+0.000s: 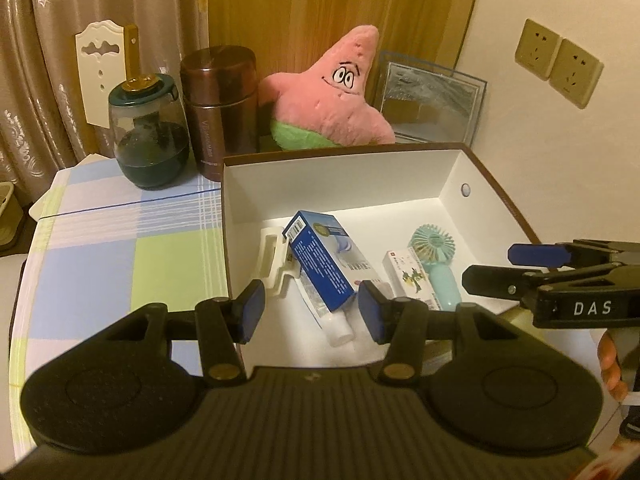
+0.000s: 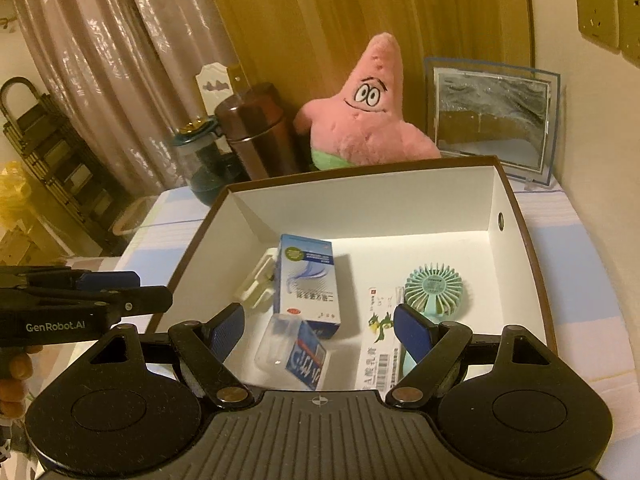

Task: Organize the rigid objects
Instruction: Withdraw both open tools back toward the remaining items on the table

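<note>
left wrist view: the left hand-held gripper [image 1: 311,312] hangs with its jaws apart and empty over the near edge of the white box [image 1: 340,184] on the counter [image 1: 120,248]. a blue carton [image 1: 324,256] lies near the box's middle, a mint fan [image 1: 436,260] toward its right wall.

right wrist view: the right hand-held gripper [image 2: 320,330] also stands apart, empty, above a clear case [image 2: 294,354] at the box's near edge.
</note>
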A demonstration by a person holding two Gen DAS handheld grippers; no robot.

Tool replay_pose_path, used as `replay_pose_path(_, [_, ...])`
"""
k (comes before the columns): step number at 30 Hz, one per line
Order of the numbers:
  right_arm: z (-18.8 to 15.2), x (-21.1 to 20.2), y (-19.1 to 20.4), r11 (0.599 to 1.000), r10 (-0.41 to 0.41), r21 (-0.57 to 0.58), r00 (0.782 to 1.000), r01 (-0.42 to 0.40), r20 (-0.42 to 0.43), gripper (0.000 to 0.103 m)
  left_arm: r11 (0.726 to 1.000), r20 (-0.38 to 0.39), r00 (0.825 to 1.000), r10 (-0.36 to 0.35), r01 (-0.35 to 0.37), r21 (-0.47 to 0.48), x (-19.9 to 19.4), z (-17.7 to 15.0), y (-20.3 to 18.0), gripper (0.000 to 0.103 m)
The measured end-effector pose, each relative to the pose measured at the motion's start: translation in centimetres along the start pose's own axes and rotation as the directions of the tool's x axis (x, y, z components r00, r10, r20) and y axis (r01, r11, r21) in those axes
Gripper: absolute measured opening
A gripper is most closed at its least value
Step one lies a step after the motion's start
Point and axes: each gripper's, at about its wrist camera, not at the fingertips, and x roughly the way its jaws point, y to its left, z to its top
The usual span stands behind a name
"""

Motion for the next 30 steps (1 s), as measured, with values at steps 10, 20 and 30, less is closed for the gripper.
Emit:
replay_pose_path(10, [-2.9,-3.1,1.7,1.000,0.020,-0.007,1.000,-0.020,0.000,0.081,1.000,0.025,1.000,-0.011,0.011,0.001,-3.9,-3.3,-0.5,0.049])
replay_pose_path(20, [-7.0,-5.0,2.8,1.000,0.016,0.004,0.999,-0.016,-0.030,0.081,1.000,0.006,1.000,-0.016,0.016,0.003,-6.2,-7.4,-0.8,0.049])
replay_pose_path(30, [-10.5,-6.2,4.0,1.000,0.010,0.003,0.997,-0.010,-0.075,0.081,0.999,-0.034,0.999,-0.030,0.031,0.018,-7.2,-11.0,-1.1,0.048])
